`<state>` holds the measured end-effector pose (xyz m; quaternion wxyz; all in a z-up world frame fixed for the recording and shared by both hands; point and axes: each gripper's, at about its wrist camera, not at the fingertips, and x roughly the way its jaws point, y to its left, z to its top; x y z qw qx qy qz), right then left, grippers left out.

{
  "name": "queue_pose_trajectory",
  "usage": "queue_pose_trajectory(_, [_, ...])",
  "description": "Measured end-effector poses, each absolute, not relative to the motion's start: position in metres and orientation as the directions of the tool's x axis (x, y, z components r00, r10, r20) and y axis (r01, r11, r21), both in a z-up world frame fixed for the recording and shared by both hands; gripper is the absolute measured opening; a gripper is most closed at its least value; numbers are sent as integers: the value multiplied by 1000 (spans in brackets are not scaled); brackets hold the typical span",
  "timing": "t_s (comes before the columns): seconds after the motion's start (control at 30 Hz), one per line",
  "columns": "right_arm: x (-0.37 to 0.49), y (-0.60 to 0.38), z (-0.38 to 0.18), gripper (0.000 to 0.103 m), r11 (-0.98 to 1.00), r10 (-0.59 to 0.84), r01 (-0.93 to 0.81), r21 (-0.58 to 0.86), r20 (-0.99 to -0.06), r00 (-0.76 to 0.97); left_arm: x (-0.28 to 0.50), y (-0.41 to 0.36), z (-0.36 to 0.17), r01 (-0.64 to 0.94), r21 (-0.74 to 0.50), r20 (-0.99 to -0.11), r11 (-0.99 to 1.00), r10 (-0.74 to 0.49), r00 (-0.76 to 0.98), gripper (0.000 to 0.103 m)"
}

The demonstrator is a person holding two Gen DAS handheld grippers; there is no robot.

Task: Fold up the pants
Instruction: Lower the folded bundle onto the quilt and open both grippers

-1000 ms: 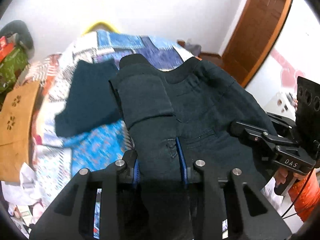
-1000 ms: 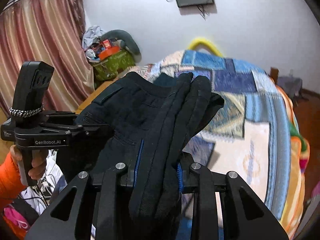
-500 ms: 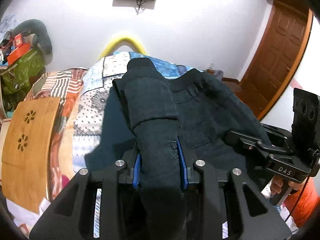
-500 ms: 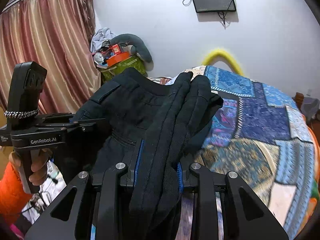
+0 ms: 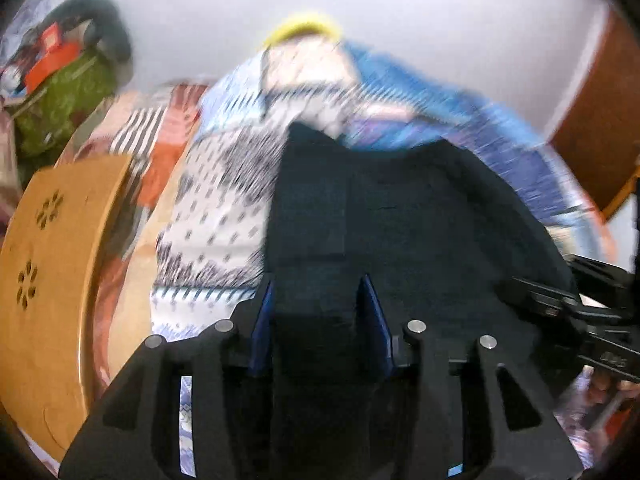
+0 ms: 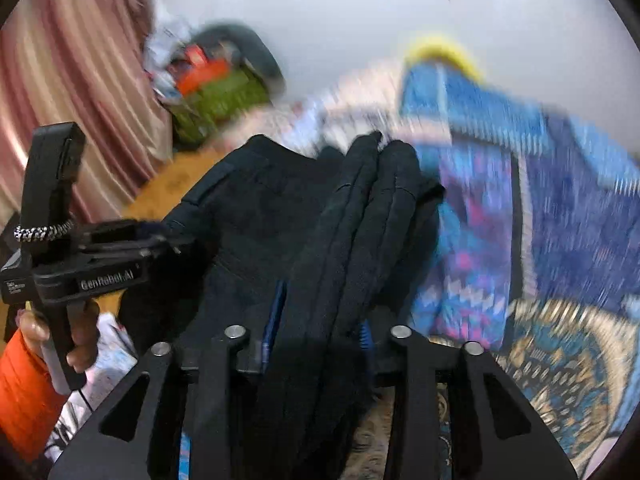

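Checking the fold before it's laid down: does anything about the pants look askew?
Somewhat. The right claw pinches the pants as a thick bunch of several ridged layers, not a flat edge. The left claw grips a flatter folded band. Blur hides finer creases.

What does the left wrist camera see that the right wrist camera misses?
Only the left wrist view shows the brown door and the wooden board's flower cutouts. Only the right wrist view shows the striped curtain and an orange sleeve. Both show the dark pants clamped in each tool, the patchwork quilt and the green bag.
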<state>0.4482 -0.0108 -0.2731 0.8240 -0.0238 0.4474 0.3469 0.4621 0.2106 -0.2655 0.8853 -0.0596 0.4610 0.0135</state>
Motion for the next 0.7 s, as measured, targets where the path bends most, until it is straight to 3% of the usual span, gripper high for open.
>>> queue_pose_trajectory(0.07, [448,-24,-288,42,766,546,-576,286,-762,348,466,219,-291,-114,-71,-851,991,-1,525,46])
queue_pose_trajectory(0.17, [438,-54,-284,46,736,625,-544,403,-714,317,453,234,-297,-129,-170,-836,977,-73,544,49])
queue_pose_trajectory(0.3, [402,-71,-258,49,767,579,-554,323,-719,383,423,233,-275,-121,-185,-824,975,-87,559,49])
queue_pose_trajectory(0.53, [346,-88,-188,49,781,568,-579,234,-651,503,361,188,-190,-34,-89,-763,995,-46,644,49])
queue_pose_trajectory(0.7, [278,-95,-107,49,769,600,-616,169,-522,606,299,152,-112,40,-49,-664,998,-62,745,49])
